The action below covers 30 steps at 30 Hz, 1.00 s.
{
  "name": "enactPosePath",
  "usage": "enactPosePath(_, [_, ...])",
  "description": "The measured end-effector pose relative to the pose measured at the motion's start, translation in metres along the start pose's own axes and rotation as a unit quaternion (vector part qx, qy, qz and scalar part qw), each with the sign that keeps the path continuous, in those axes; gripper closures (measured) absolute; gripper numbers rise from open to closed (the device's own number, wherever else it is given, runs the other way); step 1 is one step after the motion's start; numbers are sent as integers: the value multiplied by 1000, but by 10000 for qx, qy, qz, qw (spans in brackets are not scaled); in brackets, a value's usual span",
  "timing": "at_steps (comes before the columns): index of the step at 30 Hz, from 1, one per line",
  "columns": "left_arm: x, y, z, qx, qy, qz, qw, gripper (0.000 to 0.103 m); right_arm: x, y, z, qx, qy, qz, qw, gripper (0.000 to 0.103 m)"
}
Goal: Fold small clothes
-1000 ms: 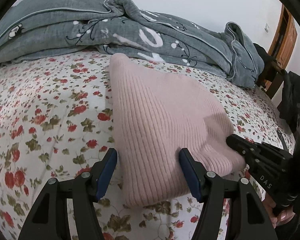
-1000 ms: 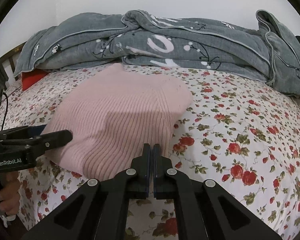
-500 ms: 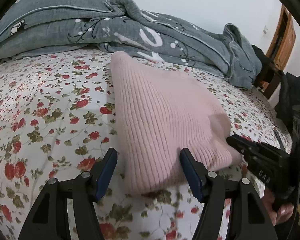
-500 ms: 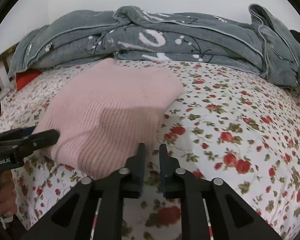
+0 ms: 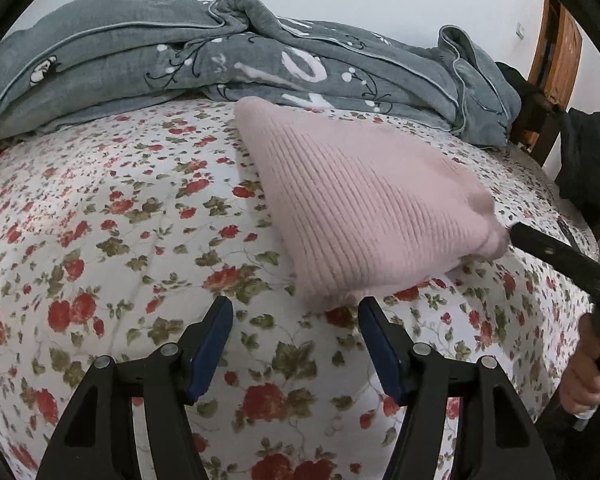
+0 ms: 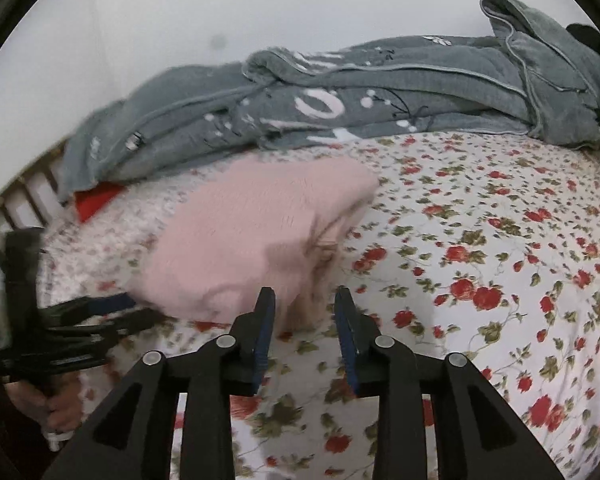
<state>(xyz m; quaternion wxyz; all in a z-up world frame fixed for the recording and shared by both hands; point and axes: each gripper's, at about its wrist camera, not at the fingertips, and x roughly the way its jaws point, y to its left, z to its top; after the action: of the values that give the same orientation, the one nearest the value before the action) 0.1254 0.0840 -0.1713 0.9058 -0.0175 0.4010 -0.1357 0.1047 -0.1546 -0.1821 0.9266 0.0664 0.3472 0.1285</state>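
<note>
- The bed (image 5: pixel 112 248) is carrying everything in view; its sheet is showing a white ground printed with red roses and green leaves.
- A folded pink ribbed knit garment (image 5: pixel 364 208) is lying directly on the sheet, toward the middle of the bed, its ribs running along its length.
- A grey quilt (image 5: pixel 188 60) with white lettering and pale piping is lying bunched along the far edge, against the wall.
- A red item (image 6: pixel 96 200) is showing at the far left, partly under the quilt's end; its nature cannot be told.
- The near and right parts of the sheet are lying flat.
</note>
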Motion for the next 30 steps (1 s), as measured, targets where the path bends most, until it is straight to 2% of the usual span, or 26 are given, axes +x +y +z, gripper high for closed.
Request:
enactPosePath(1, [0, 0, 2, 16, -20, 20, 10000, 41, -5, 1, 0, -5, -71, 39, 10000, 65])
enactPosePath(3, [2, -1, 4, 46, -27, -4, 10000, 48, -12, 3, 0, -55, -176, 167, 9997, 60])
enactPosePath(5, [5, -4, 7, 59, -14, -105, 9999, 66, -13, 10, 0, -117, -155, 379, 9991, 58])
enactPosePath(7, [5, -7, 8, 55, -35, -268, 9996, 82, -5, 19, -1, -245, -53, 389, 9989, 56])
enactPosePath(11, [0, -13, 8, 129, -141, -173, 9997, 83, 28, 29, -7, -540, 281, 39, 9981, 55])
enactPosePath(12, [1, -12, 8, 126, -122, -184, 9997, 83, 35, 27, -8, -542, 355, -8, 9979, 60])
enactPosePath(13, [1, -10, 8, 109, -91, -210, 9997, 83, 40, 26, -9, -551, 349, -91, 9978, 80])
enactPosePath(14, [2, -9, 7, 100, -70, -226, 9997, 83, 40, 26, -9, -615, 267, -164, 9976, 94])
enactPosePath(19, [3, -5, 6, 51, -12, -325, 9995, 83, 18, 15, -6, -654, -158, -51, 9977, 103])
enactPosePath(23, [2, -4, 6, -13, -7, -393, 9992, 83, 17, 1, -14, -655, 97, -45, 9978, 103])
enactPosePath(25, [2, -3, 5, -10, -9, -420, 9991, 82, 8, -1, -17, -611, 36, 132, 9980, 99])
enactPosePath(26, [2, -2, 4, -6, 9, -426, 9991, 82, 3, 0, -16, -622, -14, 210, 9978, 94])
enactPosePath(28, [3, -2, 4, -36, 38, -435, 9990, 81, -3, 7, -13, -680, -113, 312, 9971, 55])
enactPosePath(29, [3, -2, 4, -53, 59, -435, 9990, 81, -5, 11, -11, -727, -212, 299, 9967, 49])
enactPosePath(30, [4, -2, 5, -61, 74, -425, 9990, 81, -5, 15, -10, -766, -290, 282, 9962, 47])
